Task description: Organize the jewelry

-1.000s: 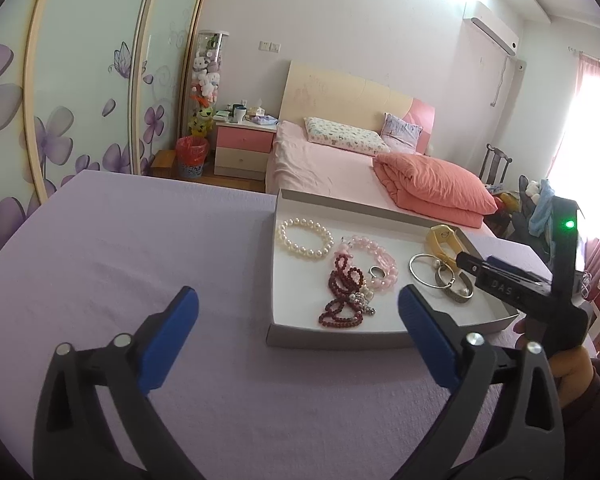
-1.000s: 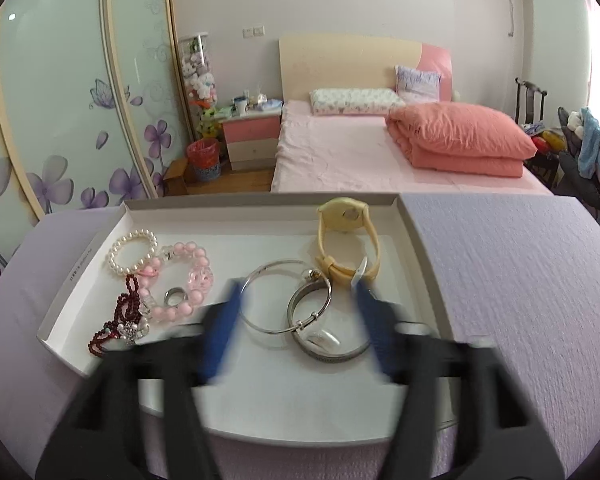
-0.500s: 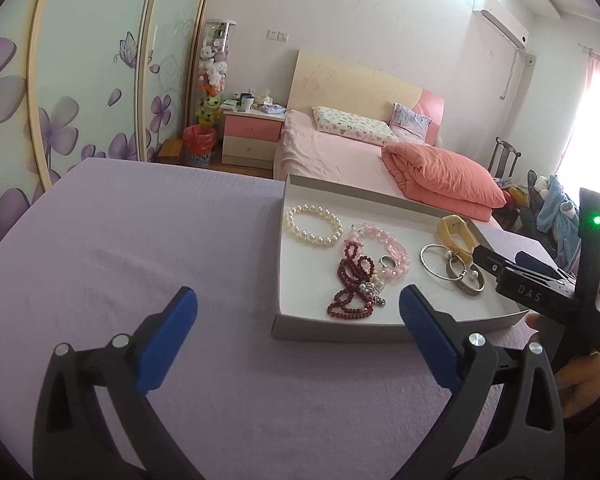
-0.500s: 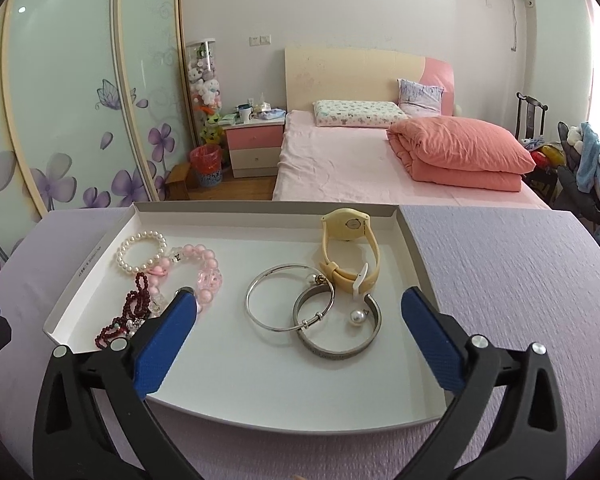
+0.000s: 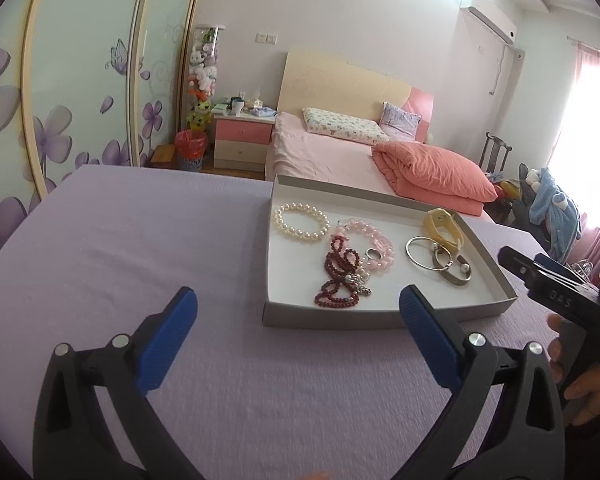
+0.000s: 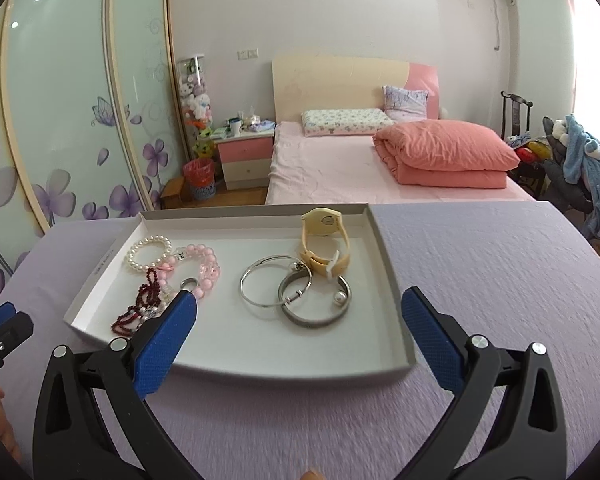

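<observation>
A shallow white tray (image 6: 384, 258) (image 5: 380, 314) sits on the lilac tablecloth. In it lie a white pearl bracelet (image 6: 149, 253) (image 5: 301, 222), a pink bead bracelet (image 6: 204, 268) (image 5: 374, 240), dark red beads (image 6: 138, 312) (image 5: 337, 276), two silver bangles (image 6: 275, 290) (image 5: 428, 254) and a yellow watch (image 6: 324, 244) (image 5: 444, 224). My right gripper (image 6: 298, 320) is open and empty at the tray's near edge. My left gripper (image 5: 298, 318) is open and empty, left of the tray and nearer than it.
The lilac tablecloth (image 5: 120, 240) spreads wide to the left of the tray and to its right (image 6: 500, 280). Behind the table are a pink bed (image 6: 340, 168), a nightstand (image 6: 244, 156) and flowered wardrobe doors (image 5: 60, 100).
My right gripper opened wide and drew back from the bangles to the tray's near edge. My left gripper pulled back a little, staying open.
</observation>
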